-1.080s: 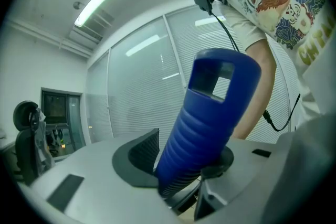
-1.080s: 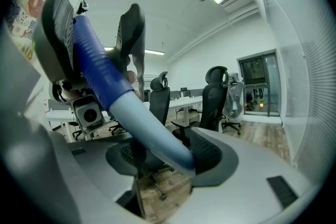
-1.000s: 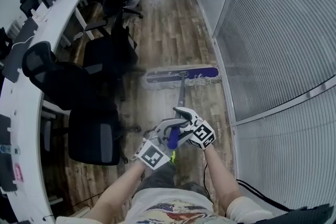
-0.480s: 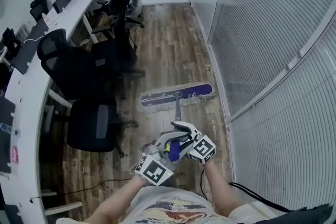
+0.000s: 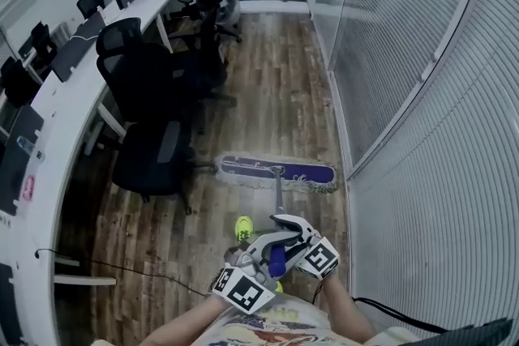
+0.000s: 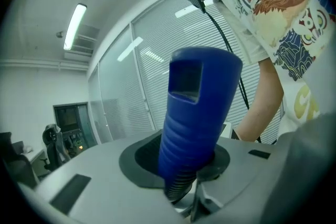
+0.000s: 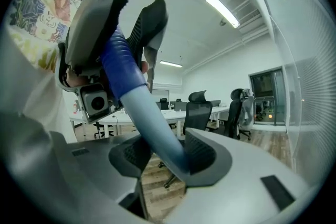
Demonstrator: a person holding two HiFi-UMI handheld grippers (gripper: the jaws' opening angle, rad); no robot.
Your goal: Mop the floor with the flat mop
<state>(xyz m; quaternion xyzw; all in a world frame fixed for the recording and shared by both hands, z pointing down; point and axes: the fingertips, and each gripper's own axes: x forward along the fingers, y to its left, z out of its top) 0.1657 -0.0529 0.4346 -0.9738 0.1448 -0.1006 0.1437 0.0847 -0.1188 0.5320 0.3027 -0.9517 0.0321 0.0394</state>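
Currently I am reading both forearms reaching forward from the bottom of the head view, drawn close together, with the left gripper (image 5: 270, 245) sitting nearer the body and the right gripper (image 5: 285, 224) just ahead of it. Both are clamping the handle (image 5: 278, 197) of the flat mop. The left gripper's jaws have just been closing and are pressing on the ribbed dark-blue grip (image 6: 195, 113). The right gripper's jaws have likewise been closing and are pinching the smooth pale-blue shaft (image 7: 152, 123) just below that grip. The mop head (image 5: 276, 172) is lying flat on the floor (image 5: 276, 77) directly ahead, set crosswise. Its right end is running close to the base of the glass partition (image 5: 405, 53), and its left end is standing near a black office chair (image 5: 150, 154). I am noting a straight open lane of floor running ahead between the partition and the row of chairs along the curved white desk (image 5: 61, 89). I am recording wood-grain planks, a purple pad fringed with pale strands, slatted blinds behind the glass, and a thin dark cable (image 5: 122, 270) lying on the floor at the left.
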